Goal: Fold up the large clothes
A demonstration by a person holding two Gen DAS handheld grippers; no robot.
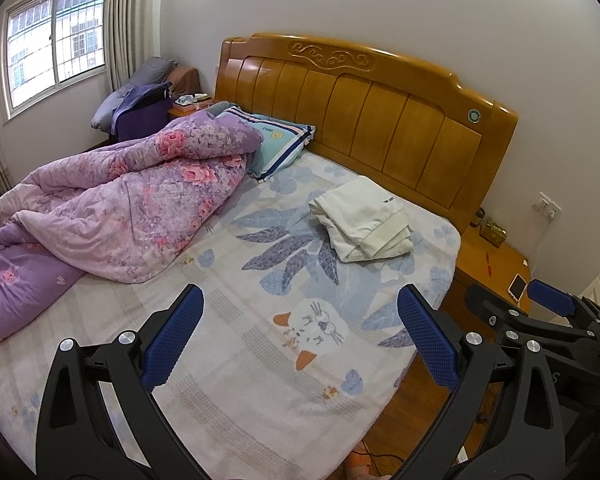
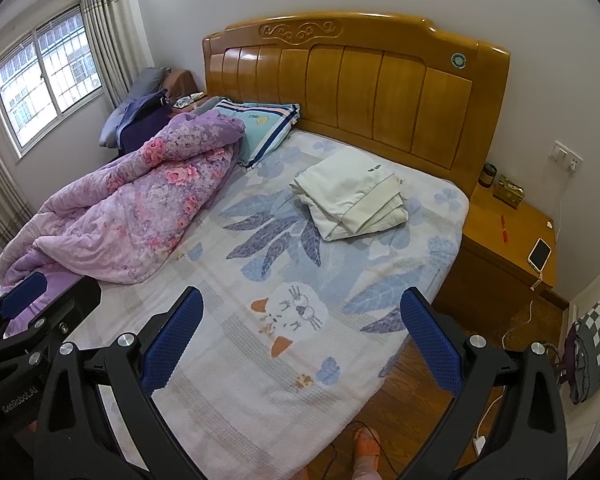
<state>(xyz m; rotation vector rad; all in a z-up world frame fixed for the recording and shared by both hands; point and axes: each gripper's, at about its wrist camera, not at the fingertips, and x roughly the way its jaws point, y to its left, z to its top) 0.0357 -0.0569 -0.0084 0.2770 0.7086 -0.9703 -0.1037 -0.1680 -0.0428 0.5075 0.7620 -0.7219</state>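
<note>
Each hand carries a black plastic gripper with two long curved arms. The left gripper [image 1: 300,336] has fingers [image 1: 174,338] covered with dark blue pads of a fine diamond texture, and round silver screws [image 1: 126,337] sit at the joints. The right gripper [image 2: 302,338] is built the same way, with the same blue pads on its fingers [image 2: 430,346]. On the black body of the left gripper, seen from the right wrist, white letters [image 2: 20,400] read "GenRobot.AI" (small print). The person wears an orange sandal [image 2: 366,446].
</note>
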